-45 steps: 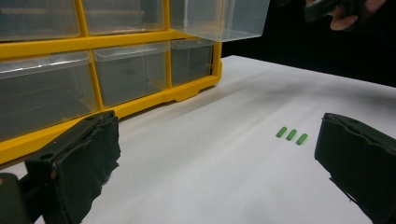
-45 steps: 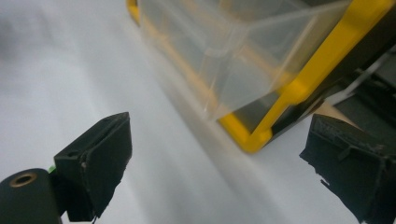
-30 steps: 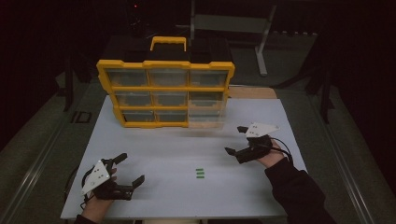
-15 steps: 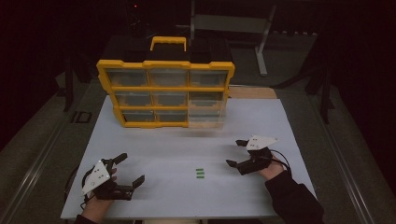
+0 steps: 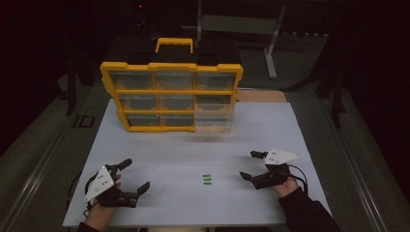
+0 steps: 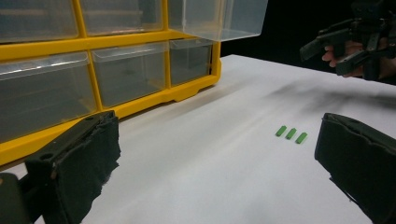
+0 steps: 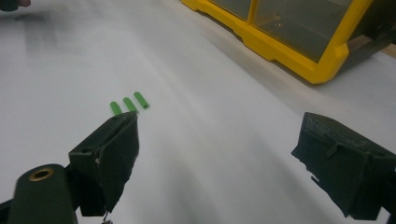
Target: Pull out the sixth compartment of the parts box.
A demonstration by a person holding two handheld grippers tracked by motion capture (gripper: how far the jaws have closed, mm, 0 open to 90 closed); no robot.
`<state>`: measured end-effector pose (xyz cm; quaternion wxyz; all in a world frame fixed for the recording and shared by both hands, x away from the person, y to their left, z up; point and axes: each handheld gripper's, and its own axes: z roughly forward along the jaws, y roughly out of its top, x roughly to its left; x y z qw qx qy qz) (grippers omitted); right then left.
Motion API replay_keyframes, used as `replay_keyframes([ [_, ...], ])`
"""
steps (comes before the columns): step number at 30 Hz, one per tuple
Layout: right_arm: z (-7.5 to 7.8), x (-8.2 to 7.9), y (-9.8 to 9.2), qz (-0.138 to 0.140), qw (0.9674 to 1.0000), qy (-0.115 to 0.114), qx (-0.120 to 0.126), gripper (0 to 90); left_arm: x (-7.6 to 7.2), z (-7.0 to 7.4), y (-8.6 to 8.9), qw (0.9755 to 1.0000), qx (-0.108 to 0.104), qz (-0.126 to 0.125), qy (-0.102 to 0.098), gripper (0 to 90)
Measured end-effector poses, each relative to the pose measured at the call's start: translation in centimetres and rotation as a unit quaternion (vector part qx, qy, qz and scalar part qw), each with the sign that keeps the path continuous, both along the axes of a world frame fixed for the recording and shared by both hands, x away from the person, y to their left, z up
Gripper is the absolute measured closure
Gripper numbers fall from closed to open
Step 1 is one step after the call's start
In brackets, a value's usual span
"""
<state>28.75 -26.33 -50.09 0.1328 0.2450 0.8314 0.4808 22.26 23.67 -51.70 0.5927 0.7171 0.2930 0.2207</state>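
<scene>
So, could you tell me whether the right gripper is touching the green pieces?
Apart. The high view shows bare table between the right gripper and the green pieces.

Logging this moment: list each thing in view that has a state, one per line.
Left gripper: open, empty, low over the table.
Right gripper: open, empty, beside the green pieces.
Green pieces: three, lying side by side on the table, untouched.
Drawer cabinet: upright; one clear drawer on its right side pulled out, the rest shut.

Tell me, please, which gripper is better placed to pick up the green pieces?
Probably the right gripper: open, it sits nearer the green pieces. The left gripper, also open, is farther away.
</scene>
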Motion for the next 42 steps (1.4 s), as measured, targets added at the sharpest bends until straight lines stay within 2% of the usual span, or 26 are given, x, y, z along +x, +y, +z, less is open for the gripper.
replay_keyframes([
  [8,-0.5,-1.1,-0.9,0.003,1.0000,0.007,0.002,13.3,0.0,0.0,0.0,1.0000,0.003,-0.001,0.002,0.0],
  [13,-0.7,-1.7,-1.5,-0.001,0.9998,0.012,0.016,13.4,0.0,0.0,0.0,1.0000,0.002,-0.002,0.002,0.0],
  [20,-0.7,-2.8,-2.2,-0.014,0.9995,0.000,0.027,12.5,0.0,0.0,0.0,1.0000,0.000,-0.001,0.002,0.0],
  [23,-0.8,-3.2,-2.5,-0.018,0.9996,-0.008,0.021,12.0,0.0,0.0,0.0,1.0000,0.001,-0.001,0.002,0.0],
  [26,-0.8,-3.2,-2.9,-0.023,0.9992,-0.015,0.029,11.8,0.0,-0.1,0.0,1.0000,0.001,-0.003,0.004,0.0],
  [32,-1.1,-2.7,-3.2,-0.033,0.9974,-0.011,0.063,11.7,0.0,-0.1,-0.1,1.0000,0.001,-0.004,0.004,0.0],
  [36,-1.2,-2.6,-2.8,-0.028,0.9977,-0.010,0.061,11.8,0.0,-0.1,0.0,1.0000,-0.003,-0.001,-0.002,0.0],
  [42,-1.2,-2.7,-2.8,-0.027,0.9977,-0.013,0.060,11.8,0.2,-0.1,0.1,0.9998,-0.009,0.012,0.013,0.0],
])
